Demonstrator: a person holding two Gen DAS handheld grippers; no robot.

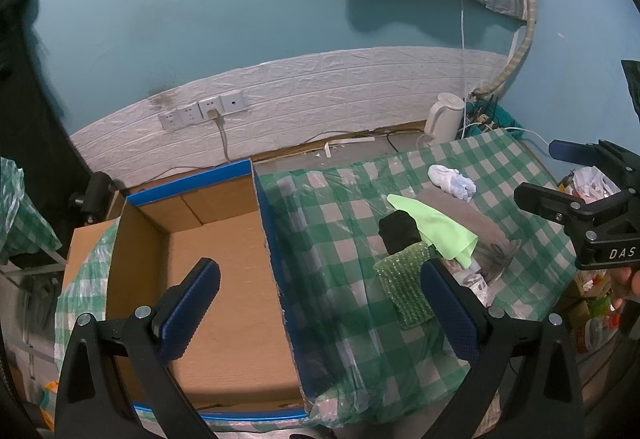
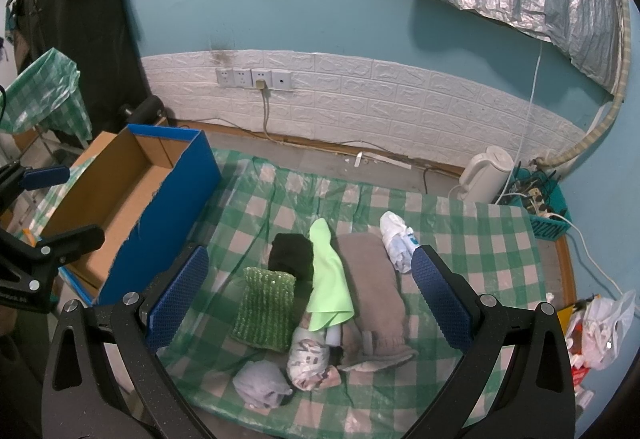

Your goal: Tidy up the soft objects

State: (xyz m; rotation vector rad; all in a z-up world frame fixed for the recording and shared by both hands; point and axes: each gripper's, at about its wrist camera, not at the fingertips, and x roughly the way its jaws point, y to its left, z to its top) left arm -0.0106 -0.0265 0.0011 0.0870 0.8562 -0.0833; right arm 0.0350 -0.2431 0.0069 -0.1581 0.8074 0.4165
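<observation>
Soft things lie in a cluster on the green checked cloth (image 2: 472,239): a green sponge cloth (image 2: 264,309), a black fabric piece (image 2: 292,257), a light green cloth (image 2: 330,279), a grey-brown towel (image 2: 374,287), a white bundle (image 2: 396,237), a patterned roll (image 2: 310,357) and a grey bundle (image 2: 260,383). An open cardboard box with blue sides (image 2: 132,195) stands at the left, empty inside (image 1: 224,279). My left gripper (image 1: 320,311) is open, above the box's right wall. My right gripper (image 2: 308,297) is open above the cluster, empty.
A white kettle (image 2: 486,173) and a teal basket of cables (image 2: 544,199) stand at the back right by the wall. Wall sockets with a plugged cable (image 2: 260,81) are behind. A plastic bag with litter (image 2: 600,327) lies at the right. Dark clothes (image 2: 80,19) hang at left.
</observation>
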